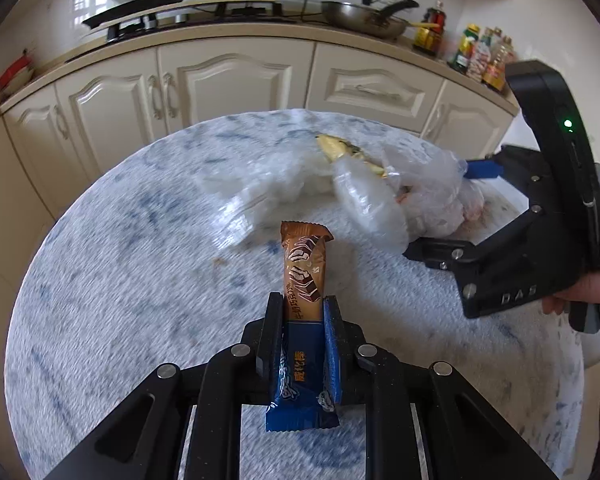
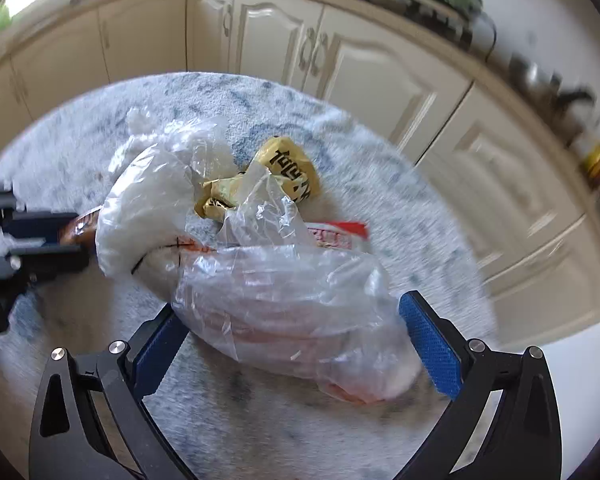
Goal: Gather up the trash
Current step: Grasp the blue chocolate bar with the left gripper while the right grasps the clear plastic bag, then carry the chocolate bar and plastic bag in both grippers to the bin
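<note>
My left gripper [image 1: 303,304] is shut on a brown and blue snack bar wrapper [image 1: 304,264], which sticks out forward past the fingertips over the round table [image 1: 120,280]. Beyond it lies a clear plastic bag [image 1: 420,196] with a yellow wrapper [image 1: 336,148] at its mouth. In the right wrist view my right gripper [image 2: 288,308] stands open, its blue pads [image 2: 432,344] on either side of the clear plastic bag [image 2: 284,304]. The yellow wrapper [image 2: 288,168] and a red and white packet [image 2: 336,234] lie just behind. The left gripper [image 2: 40,236] shows at the left edge.
The table has a blue and white marbled cover. Crumpled white plastic [image 1: 260,188] lies at its middle. Cream cabinets [image 1: 228,80] curve behind, with a stove, a wok [image 1: 364,20] and bottles [image 1: 480,56] on the counter. A hand [image 1: 580,296] holds the right gripper.
</note>
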